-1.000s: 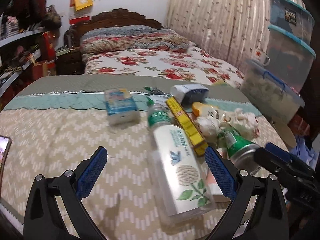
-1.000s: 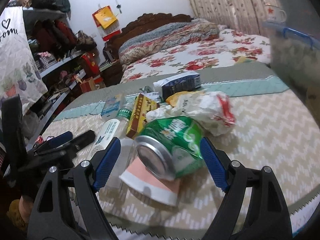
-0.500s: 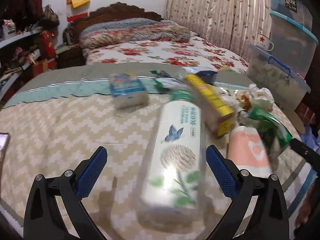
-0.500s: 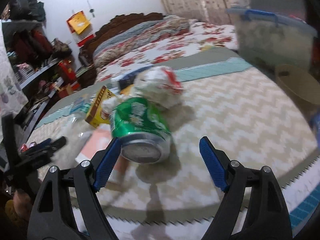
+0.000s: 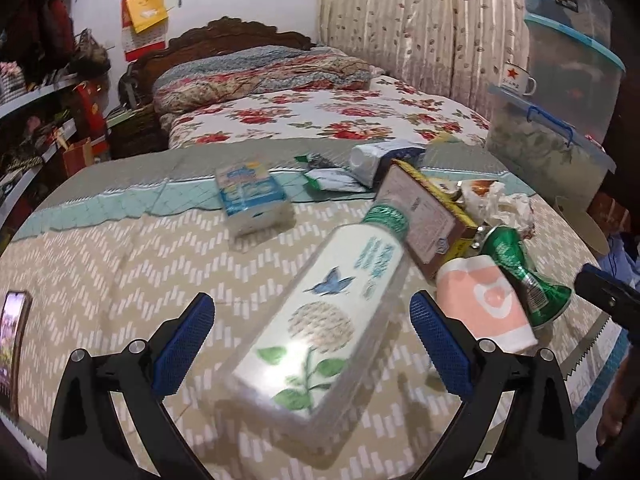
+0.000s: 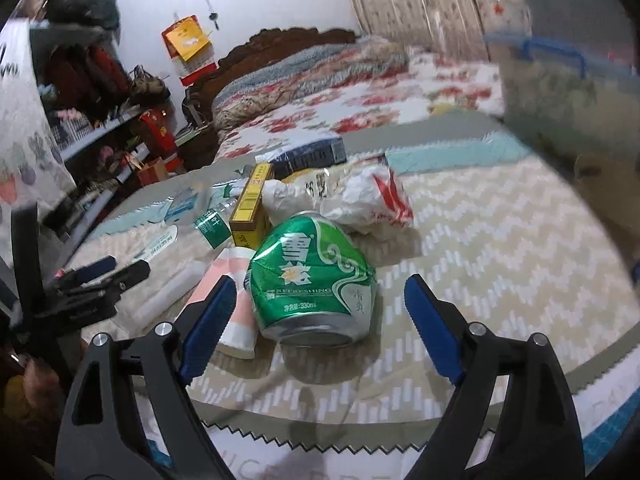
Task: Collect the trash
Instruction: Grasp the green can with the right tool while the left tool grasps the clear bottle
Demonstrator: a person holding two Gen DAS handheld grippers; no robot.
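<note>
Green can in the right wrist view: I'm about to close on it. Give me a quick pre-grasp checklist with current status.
1. Right gripper jaws apart, opening at this moment: ok.
2. Green can lies between the blue pads, neither pad touching it: ok.
3. Can centred: not ok, it sits nearer the left pad.
4. Neighbours clear: not ok, the pink paper cup lies against the can by the left pad.
5. Left gripper out of the way: ok, it straddles the plastic bottle off to the side.
6. Trash bin location: cannot tell.

bottle 1 | can 1 (dented) | cup 1 | yellow box 1
</note>
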